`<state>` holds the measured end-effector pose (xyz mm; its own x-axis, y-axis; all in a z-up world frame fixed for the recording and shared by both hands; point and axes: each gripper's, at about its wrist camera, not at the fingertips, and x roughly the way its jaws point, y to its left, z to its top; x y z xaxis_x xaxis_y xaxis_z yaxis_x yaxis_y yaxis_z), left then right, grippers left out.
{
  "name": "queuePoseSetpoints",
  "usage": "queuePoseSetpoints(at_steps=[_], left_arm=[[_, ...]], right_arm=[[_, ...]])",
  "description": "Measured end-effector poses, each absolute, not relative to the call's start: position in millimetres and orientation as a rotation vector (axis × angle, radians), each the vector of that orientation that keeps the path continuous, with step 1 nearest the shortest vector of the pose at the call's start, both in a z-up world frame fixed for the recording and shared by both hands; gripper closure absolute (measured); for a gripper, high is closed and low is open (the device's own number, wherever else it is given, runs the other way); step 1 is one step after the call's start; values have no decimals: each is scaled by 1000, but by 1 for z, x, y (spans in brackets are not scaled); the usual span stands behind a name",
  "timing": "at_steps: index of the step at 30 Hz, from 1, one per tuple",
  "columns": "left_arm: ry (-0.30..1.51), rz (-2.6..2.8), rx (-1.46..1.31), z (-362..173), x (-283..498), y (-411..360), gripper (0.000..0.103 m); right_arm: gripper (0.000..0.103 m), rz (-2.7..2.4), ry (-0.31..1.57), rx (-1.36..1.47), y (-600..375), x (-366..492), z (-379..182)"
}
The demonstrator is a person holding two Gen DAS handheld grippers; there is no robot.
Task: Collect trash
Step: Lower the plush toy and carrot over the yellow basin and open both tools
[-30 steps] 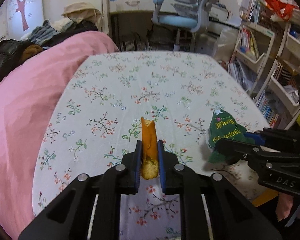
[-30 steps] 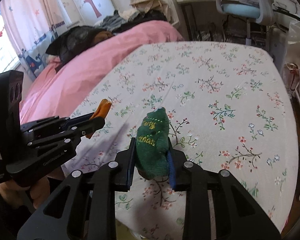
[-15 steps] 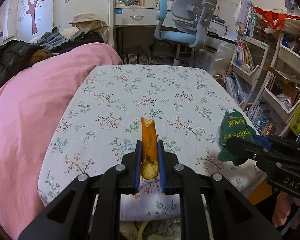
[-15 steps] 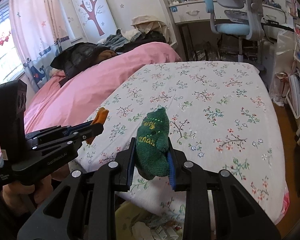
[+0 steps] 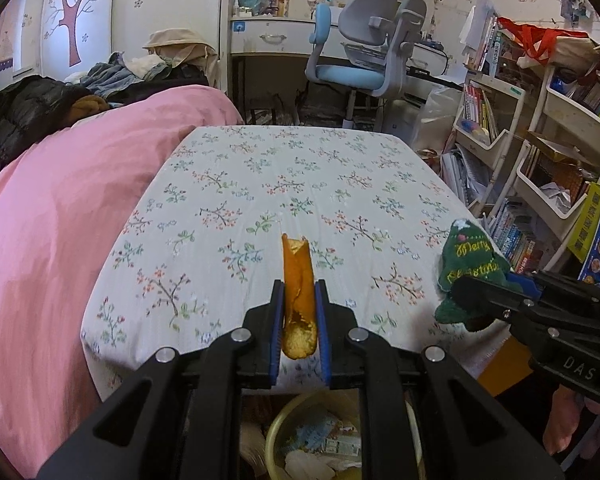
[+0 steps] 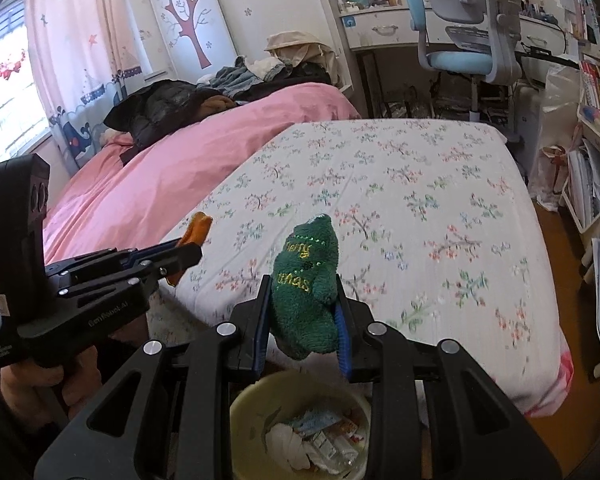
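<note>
So the orange peel (image 5: 298, 300) is pinched right between the blue pads of the left gripper (image 5: 299, 312), standing up lengthwise along the fingers, with its top end poking out past the tips and its lower end hanging below the pads. It's a long curled strip, bright orange outside, with pale pithy stuff showing at the bottom and a ragged torn edge at the top. In the right wrist view you only catch its orange tip (image 6: 198, 228) sticking out of that gripper.

The other thing, a green Christmas sock (image 6: 306, 284), is squeezed in the right gripper (image 6: 304, 312), jaws clamped on its lower half. It's fuzzy dark green fabric with gold stitched lettering, bunched up and bulging over the pads. From the left wrist view it (image 5: 470, 270) looks like a little tree with a white star on top and "Merry Christmas" on it.

Both grippers are held off the near edge of the bed with the flowered sheet (image 5: 300, 184), and neither item touches it. Straight below them sits a yellowish trash bin (image 6: 252, 404) with wrappers and crumpled paper in it.

Further out: a pink duvet (image 5: 60, 208) on the left, a blue and grey desk chair (image 5: 364, 48) behind the bed, and white shelves (image 5: 556, 152) stuffed with books on the right. A hand (image 6: 32, 384) grips the left tool's handle.
</note>
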<state>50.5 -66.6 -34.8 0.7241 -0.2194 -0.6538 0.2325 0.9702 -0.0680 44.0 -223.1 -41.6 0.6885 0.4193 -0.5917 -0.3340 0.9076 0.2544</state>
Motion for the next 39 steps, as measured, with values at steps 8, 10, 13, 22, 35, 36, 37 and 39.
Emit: queuePoseSetpoints(at_steps=[8, 10, 13, 22, 35, 36, 37, 39], left_arm=[[717, -264, 12, -36, 32, -67, 87], [721, -269, 8, -37, 29, -67, 87], [724, -275, 6, -38, 24, -68, 87], [738, -288, 14, -41, 16, -69, 87], [775, -293, 31, -49, 5, -72, 87], [779, -293, 34, -50, 4, -72, 87], [786, -295, 36, -51, 3, -73, 87], [801, -301, 38, -53, 1, -74, 87]], right_arm=[[77, 425, 747, 110, -216, 16, -54], [77, 426, 765, 107, -214, 11, -58], [77, 431, 799, 106, -211, 3, -65], [76, 456, 909, 93, -200, -10, -86], [49, 407, 924, 145, -209, -12, -89], [48, 397, 913, 150, -211, -13, -88], [46, 383, 900, 157, -214, -13, -85], [42, 357, 878, 182, -220, -14, -82]])
